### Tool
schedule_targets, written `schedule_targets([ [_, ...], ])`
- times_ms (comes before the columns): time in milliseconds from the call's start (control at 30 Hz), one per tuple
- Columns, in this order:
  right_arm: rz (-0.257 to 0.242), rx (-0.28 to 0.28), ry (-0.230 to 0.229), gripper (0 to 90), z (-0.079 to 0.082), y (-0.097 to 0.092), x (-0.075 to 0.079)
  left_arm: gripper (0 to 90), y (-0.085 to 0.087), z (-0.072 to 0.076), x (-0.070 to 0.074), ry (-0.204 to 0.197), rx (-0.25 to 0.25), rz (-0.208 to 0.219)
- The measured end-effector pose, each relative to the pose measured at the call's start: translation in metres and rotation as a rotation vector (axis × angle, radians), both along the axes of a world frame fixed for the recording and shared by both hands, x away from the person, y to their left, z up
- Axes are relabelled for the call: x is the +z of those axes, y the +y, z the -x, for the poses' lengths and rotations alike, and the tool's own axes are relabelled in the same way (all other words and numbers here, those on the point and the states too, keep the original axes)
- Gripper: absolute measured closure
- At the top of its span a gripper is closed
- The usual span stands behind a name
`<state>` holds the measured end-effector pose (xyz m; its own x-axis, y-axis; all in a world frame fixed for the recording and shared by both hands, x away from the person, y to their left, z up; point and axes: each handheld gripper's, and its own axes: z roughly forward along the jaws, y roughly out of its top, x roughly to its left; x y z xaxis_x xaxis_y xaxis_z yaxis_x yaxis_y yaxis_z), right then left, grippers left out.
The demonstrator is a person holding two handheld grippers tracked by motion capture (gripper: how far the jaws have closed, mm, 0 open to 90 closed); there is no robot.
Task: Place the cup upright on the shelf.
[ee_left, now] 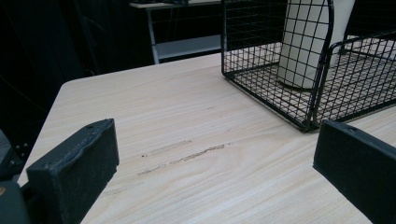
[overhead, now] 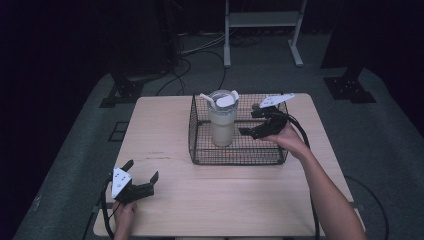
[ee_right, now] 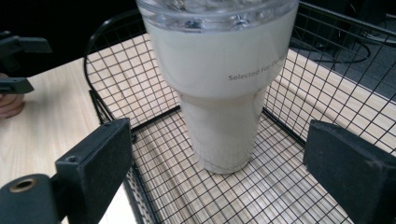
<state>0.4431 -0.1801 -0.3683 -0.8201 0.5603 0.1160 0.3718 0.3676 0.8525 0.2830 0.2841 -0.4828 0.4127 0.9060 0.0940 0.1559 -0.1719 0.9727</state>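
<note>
We see a cup (overhead: 222, 122) standing up in a wire basket (overhead: 240, 155) at 12 o'clock on the table (overhead: 165, 120). Our right tongs (overhead: 248, 131) are wide open, just at 3 o'clock of the cup, w/ nothing in them. Our left tongs (overhead: 141, 171) sit open at 8 o'clock, far from the basket.

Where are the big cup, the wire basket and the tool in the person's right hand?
tumbler (overhead: 222, 125): high view, its cream body.
wire basket (overhead: 235, 161): high view, its near wall.
right gripper (overhead: 248, 124): high view, midway between its open fingertips.
</note>
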Motion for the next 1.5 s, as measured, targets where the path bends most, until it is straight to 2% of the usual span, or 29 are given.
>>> schedule_targets([
  [733,-0.007,0.044,-0.035,7.7,0.035,-0.015,0.013,0.0,0.0,0.0,0.0,0.0,0.0,-0.001],
  [967,-0.014,0.05,-0.035,7.7,0.048,-0.022,0.009,0.0,0.0,0.0,0.0,-0.001,0.0,-0.005],
  [1500,-0.034,0.051,-0.036,7.7,0.068,-0.036,0.003,0.0,0.0,0.0,0.0,-0.001,0.001,0.001],
])
